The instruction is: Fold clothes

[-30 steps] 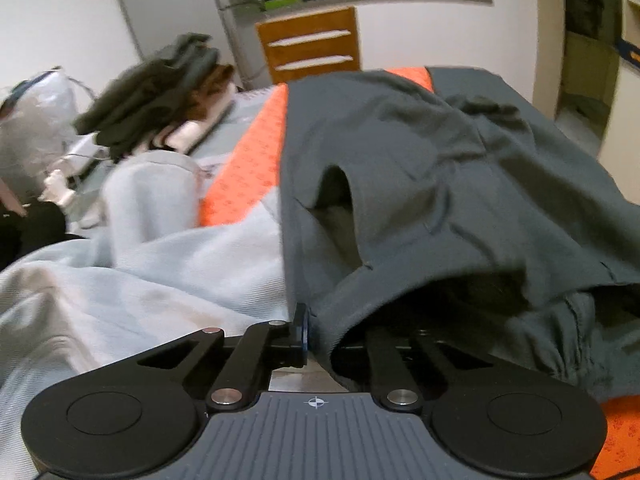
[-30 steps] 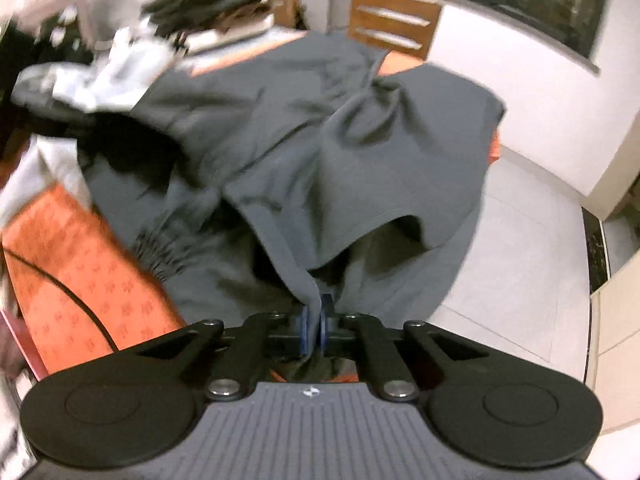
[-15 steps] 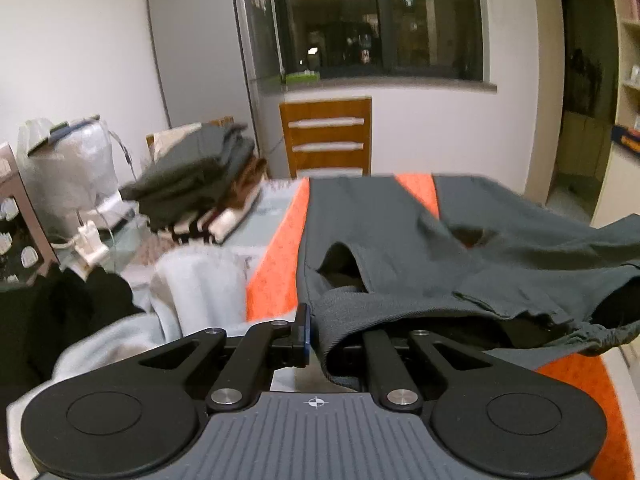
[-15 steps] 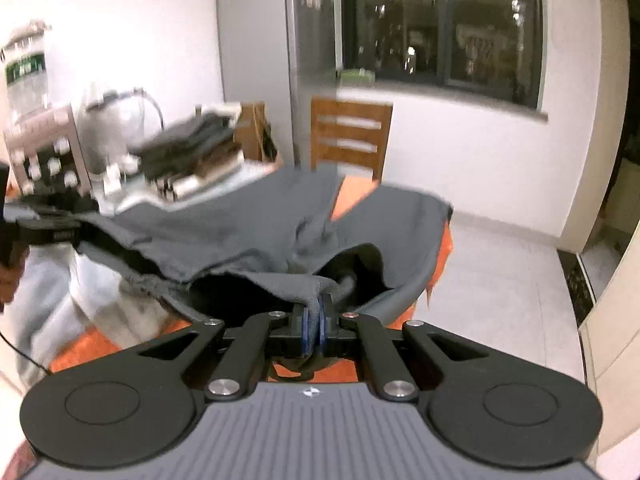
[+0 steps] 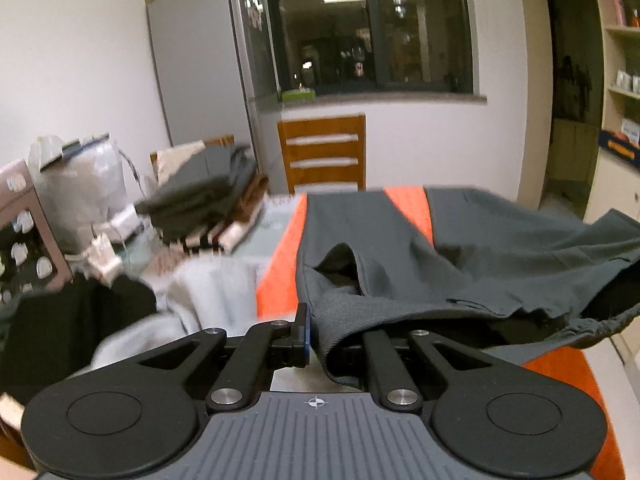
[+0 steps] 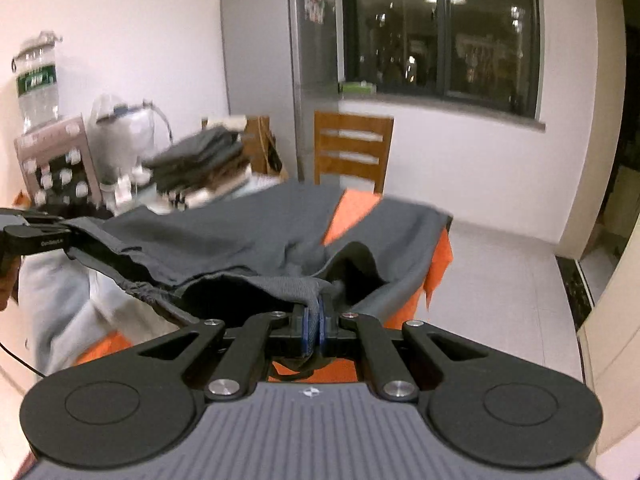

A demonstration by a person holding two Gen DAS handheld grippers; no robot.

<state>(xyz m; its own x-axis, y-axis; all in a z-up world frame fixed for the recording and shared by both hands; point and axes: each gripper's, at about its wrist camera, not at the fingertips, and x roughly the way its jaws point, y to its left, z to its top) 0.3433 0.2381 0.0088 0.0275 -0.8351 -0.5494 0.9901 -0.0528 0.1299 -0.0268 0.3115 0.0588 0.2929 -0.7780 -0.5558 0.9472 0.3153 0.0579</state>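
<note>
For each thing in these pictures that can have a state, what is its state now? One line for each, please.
left claw: shut on the waistband of the grey shorts.
right claw: shut on the waistband too.
grey shorts: unfolded, front lifted, legs resting on the orange cloth.
orange cloth: spread flat.
stack of clothes: folded.

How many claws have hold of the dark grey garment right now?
2. The left claw is shut on the dark grey garment at its waistband's left end; the right claw is shut on the waistband's other end.
</note>
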